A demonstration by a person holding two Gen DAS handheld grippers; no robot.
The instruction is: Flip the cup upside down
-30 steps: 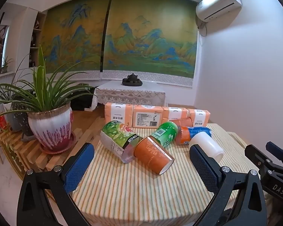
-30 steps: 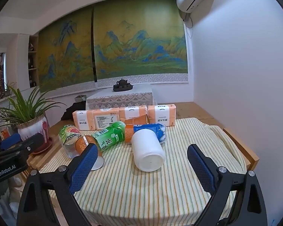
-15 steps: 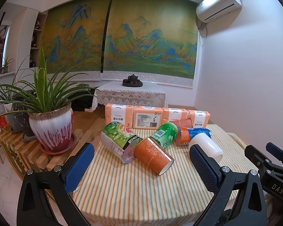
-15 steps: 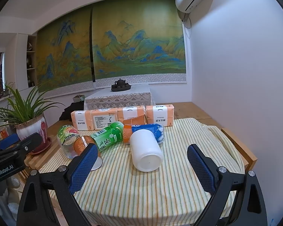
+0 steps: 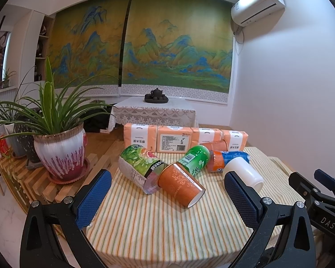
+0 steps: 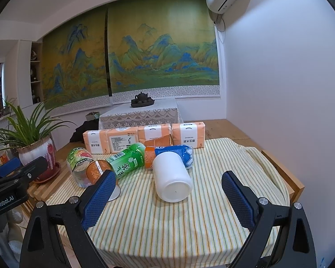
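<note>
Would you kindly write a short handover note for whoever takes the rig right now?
Left hand-held gripper: open, empty, short of the clutter.
Right hand-held gripper: open, empty, facing the white cup.
The white cup lies on its side on the striped tablecloth, closed base toward the right camera, against the blue-and-orange bottle. An orange paper cup also lies on its side beside the green bottle.
Done: nothing grasped.
Left: grip a cup, stand it mouth down.
</note>
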